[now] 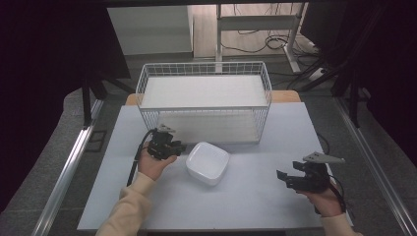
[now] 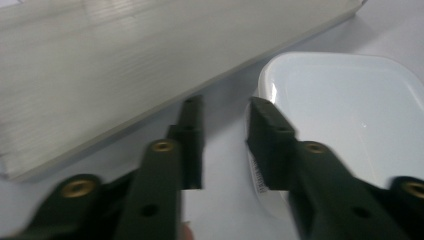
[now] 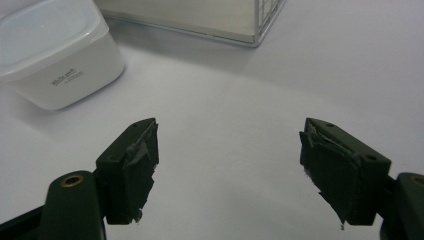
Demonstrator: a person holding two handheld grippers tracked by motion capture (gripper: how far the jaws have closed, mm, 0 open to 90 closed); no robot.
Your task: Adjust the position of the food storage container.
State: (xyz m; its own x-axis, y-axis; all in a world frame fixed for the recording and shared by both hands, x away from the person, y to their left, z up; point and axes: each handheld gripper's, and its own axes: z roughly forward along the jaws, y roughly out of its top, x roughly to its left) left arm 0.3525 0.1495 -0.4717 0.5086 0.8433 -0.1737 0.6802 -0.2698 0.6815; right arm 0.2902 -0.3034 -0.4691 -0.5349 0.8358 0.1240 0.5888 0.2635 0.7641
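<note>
A white square container [image 1: 207,162] with rounded corners stands on the grey table [image 1: 246,201], just in front of the wire basket. My left gripper [image 1: 179,147] is at its left edge. In the left gripper view the jaws of my left gripper [image 2: 223,115] stand a little apart. One jaw hangs over the rim of the container [image 2: 350,100] and the other is outside it over the table, so only one pad is at the wall. My right gripper [image 1: 282,178] rests at the front right, and its view shows the right gripper [image 3: 230,150] wide open over bare table, with the container [image 3: 55,55] far off to the left.
A white wire basket [image 1: 204,64] with a white floor panel stands at the back of the table; its near side [image 2: 100,65] runs close behind my left gripper, and its corner [image 3: 260,20] lies ahead of my right. Bare table lies between container and right gripper.
</note>
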